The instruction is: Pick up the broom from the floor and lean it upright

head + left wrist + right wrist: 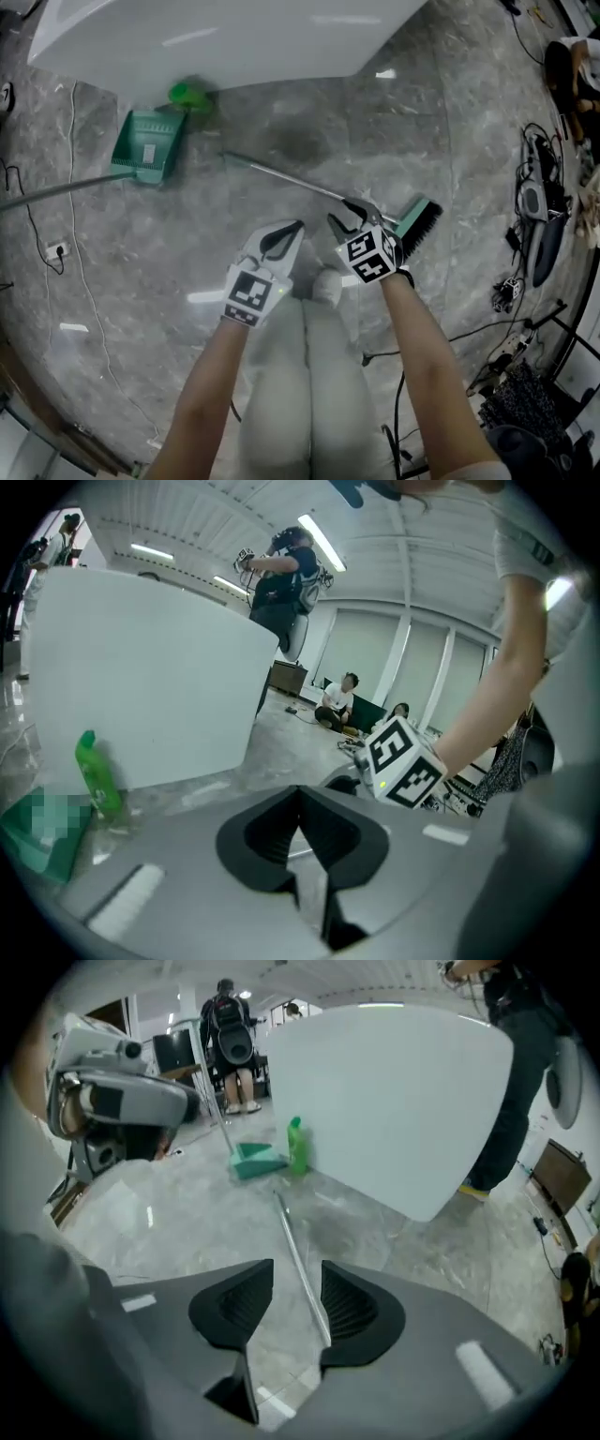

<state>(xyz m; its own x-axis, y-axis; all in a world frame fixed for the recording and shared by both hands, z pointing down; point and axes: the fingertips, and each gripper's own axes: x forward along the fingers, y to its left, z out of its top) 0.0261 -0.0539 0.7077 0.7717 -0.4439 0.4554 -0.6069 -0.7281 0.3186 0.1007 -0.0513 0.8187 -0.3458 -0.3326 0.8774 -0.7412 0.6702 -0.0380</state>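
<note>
The broom (309, 186) is seen flat on the floor (187, 253), its handle pointed toward ten o'clock and its bristles toward four. The right gripper (349, 219) is held with jaws apart astride the handle. The left gripper (292, 231) is kept closed and empty.

Nothing readable. Cubes on the left claw (281, 240) and right claw (348, 221) carry only black-and-white square codes, no letters. The dustpan (157, 129) beyond the left claw has a white sticker, print too small. Bottle (190, 94) label illegible.
</note>
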